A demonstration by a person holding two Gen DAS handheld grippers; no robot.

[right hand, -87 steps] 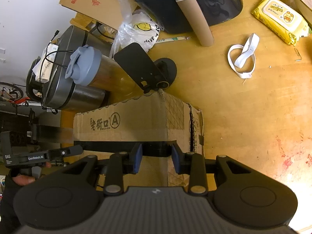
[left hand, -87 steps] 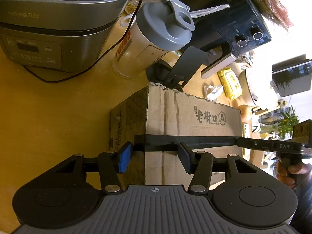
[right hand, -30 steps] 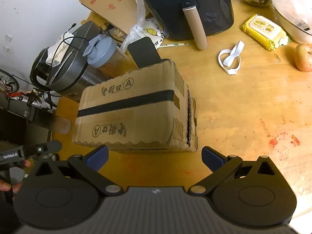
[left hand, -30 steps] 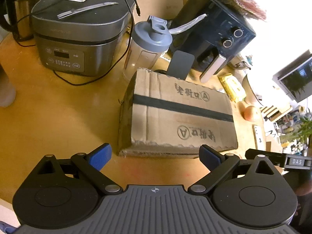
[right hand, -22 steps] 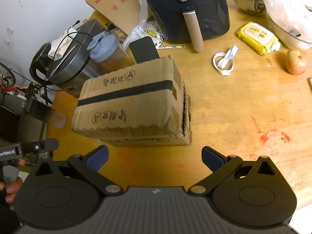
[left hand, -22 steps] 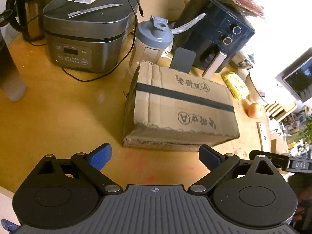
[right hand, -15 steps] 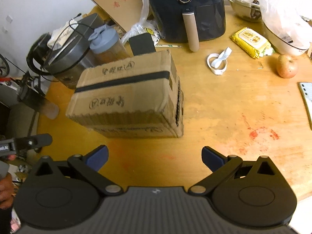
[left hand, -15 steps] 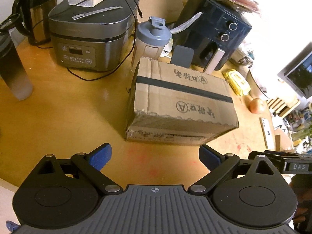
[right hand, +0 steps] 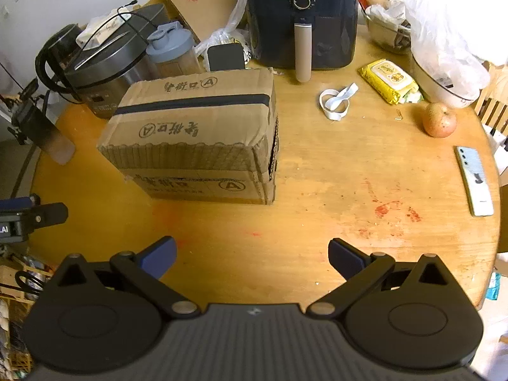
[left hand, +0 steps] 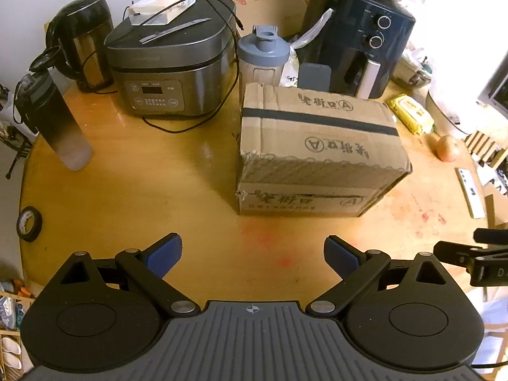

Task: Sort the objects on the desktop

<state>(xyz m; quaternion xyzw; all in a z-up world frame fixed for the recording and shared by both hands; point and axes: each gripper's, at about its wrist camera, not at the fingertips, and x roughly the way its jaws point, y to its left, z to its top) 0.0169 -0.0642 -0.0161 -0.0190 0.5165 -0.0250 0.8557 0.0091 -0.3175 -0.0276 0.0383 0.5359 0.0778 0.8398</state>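
One cardboard box (left hand: 317,149) sealed with one strip of black tape, standing near the middle of the round wooden table (left hand: 143,197), well apart from both grippers. Left gripper (left hand: 252,255) and right gripper (right hand: 252,255) both hovering over the near table edge, jaws spread wide, nothing between the blue pads (left hand: 163,254). Behind the box: one rice cooker (left hand: 168,73), one shaker bottle (left hand: 263,54) with a grey lid, one dark air fryer (left hand: 358,38) with two knobs, one small black stand (left hand: 314,76) peeking above the box's far edge. Only in the left view: one roll of black tape (left hand: 28,223) at the table's left rim, one kettle (left hand: 82,41), and the whole of one tall dark water bottle (left hand: 54,120). Only in the right view: one white elastic band (right hand: 336,101) and the box's right end with its flap gaping. In both: one yellow pack of wipes (right hand: 387,81), one apple (right hand: 439,120), one white remote (right hand: 474,181), the last cut short in the left view. Printed characters on the box too distorted to read. Contents of the plastic-covered bowl (right hand: 444,85) hidden.
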